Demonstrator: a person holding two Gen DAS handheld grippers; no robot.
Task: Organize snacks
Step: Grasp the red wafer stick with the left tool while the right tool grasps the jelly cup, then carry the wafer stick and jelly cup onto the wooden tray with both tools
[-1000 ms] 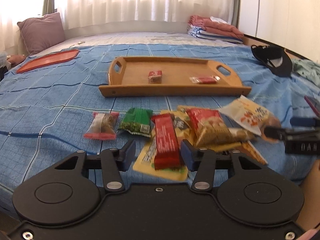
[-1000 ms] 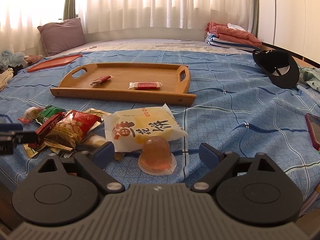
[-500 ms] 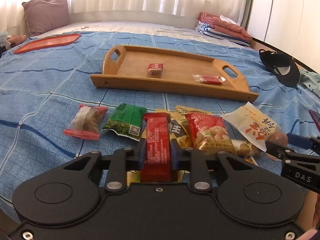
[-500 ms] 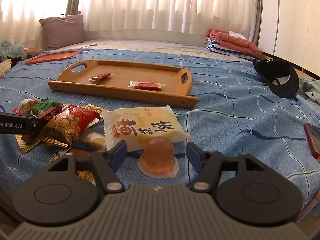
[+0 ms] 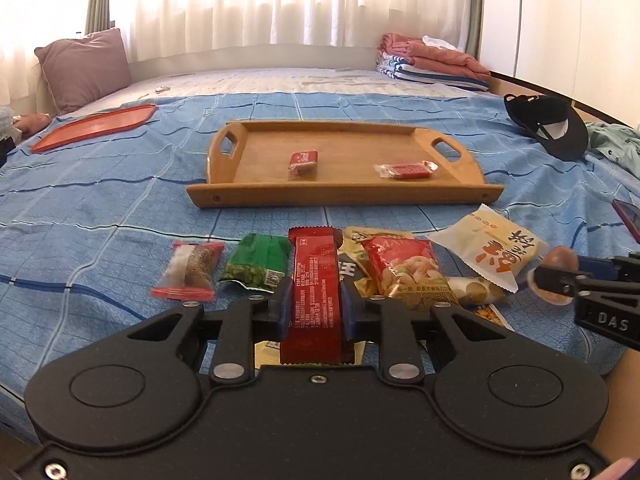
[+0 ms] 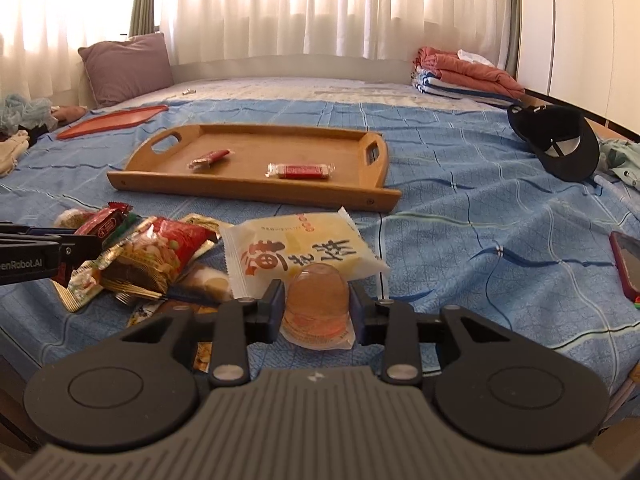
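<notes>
Both cameras ride low over the near edge of the bed (image 5: pixel 120 184), each looking forward along its own jaws toward the curtained window (image 5: pixel 280 0) at the far side. The left wrist view sits close above the left part of the snack pile (image 5: pixel 384 268) and faces the wooden tray (image 5: pixel 344 196) almost square on. The right wrist view stands further right, close over the pile's right end, seeing the same tray (image 6: pixel 256 192) slightly from the right. Both share the pile, the tray, the purple pillow (image 6: pixel 124 68), the black cap (image 5: pixel 552 128) and the folded laundry (image 6: pixel 468 72).
</notes>
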